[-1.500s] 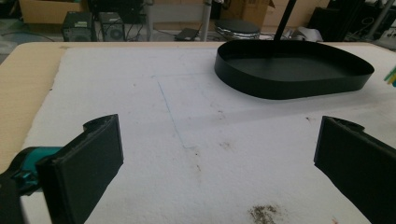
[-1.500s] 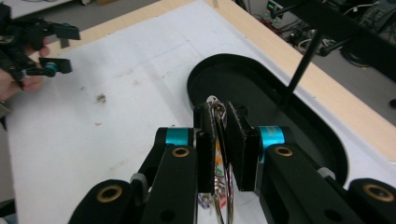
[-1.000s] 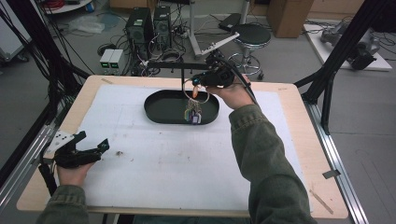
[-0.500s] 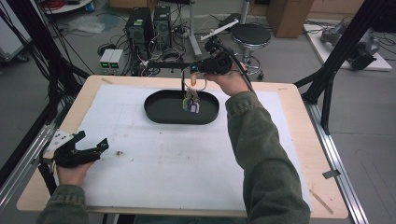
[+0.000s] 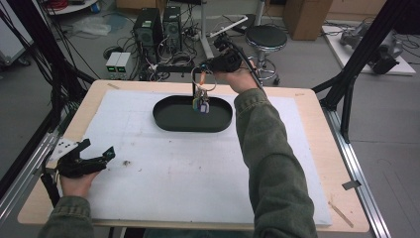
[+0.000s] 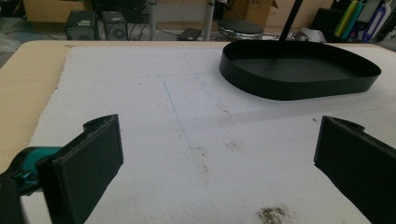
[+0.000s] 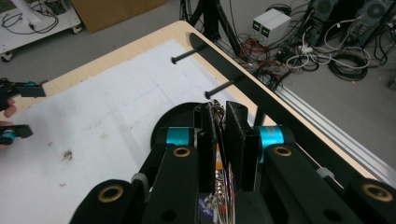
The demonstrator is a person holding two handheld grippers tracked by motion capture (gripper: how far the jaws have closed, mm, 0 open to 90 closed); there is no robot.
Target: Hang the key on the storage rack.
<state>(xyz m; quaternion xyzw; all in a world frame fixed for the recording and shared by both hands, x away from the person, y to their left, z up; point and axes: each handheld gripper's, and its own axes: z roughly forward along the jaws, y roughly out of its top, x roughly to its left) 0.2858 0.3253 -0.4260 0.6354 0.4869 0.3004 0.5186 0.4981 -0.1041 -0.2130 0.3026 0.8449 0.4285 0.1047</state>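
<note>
Keyring (image 7: 217,140) clamped between right jaws

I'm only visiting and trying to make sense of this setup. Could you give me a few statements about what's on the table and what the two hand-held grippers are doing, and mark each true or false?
1. The right gripper is shut on a bunch of keys. True.
2. The keys lie flat on the white mat. False: they hang from the gripper above the black tray.
3. The left gripper is open and holds nothing. True.
4. The left gripper is reaching into the tray. False: it sits near the table's left front corner, well apart from the tray.
5. A black stand with two pegs rises behind the tray. True.
</note>
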